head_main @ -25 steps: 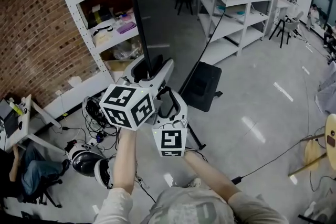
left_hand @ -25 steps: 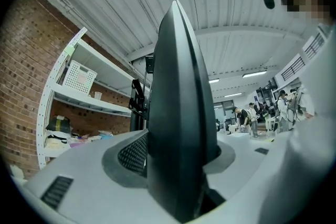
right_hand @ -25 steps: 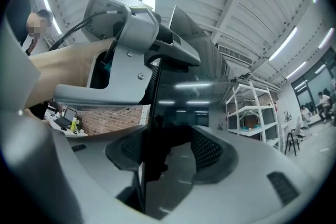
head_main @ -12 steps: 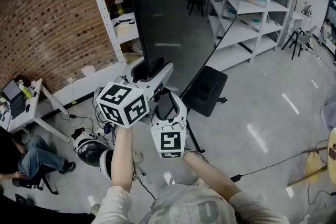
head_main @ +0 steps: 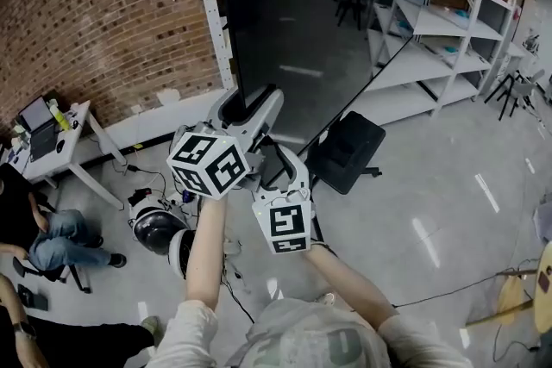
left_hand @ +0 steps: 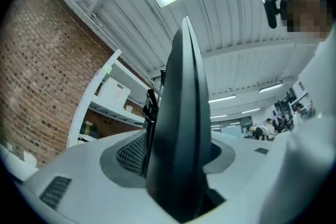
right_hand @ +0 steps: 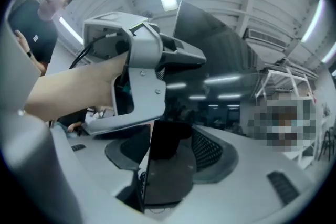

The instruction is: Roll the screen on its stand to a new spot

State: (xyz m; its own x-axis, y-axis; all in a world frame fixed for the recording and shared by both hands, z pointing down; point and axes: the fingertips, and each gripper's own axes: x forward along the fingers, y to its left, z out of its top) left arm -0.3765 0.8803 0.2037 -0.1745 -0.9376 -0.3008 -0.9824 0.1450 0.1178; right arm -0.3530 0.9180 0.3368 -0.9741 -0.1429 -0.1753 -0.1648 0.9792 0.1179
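Observation:
The tall black screen (head_main: 285,30) stands upright on its stand, whose dark base (head_main: 345,152) rests on the floor. My left gripper (head_main: 250,106) is shut on the screen's near edge, which shows end-on (left_hand: 181,128) between its jaws. Just below it, my right gripper (head_main: 276,152) has the same edge between its jaws. Those jaws have just been opening slightly, and the pads still seem to be against the panel (right_hand: 168,160). The right gripper view also shows the left gripper (right_hand: 142,81), held in a hand above.
A brick wall (head_main: 95,13) runs along the left behind a white rack post (head_main: 211,13). White shelving (head_main: 431,30) stands at the back right. A small table (head_main: 60,134), a seated person (head_main: 52,241), a round device (head_main: 159,233) and cables lie at left.
Both grippers and the screen have travelled across the room. The left shelf rack has slid out at the top, and the small table and seated person have come further into view.

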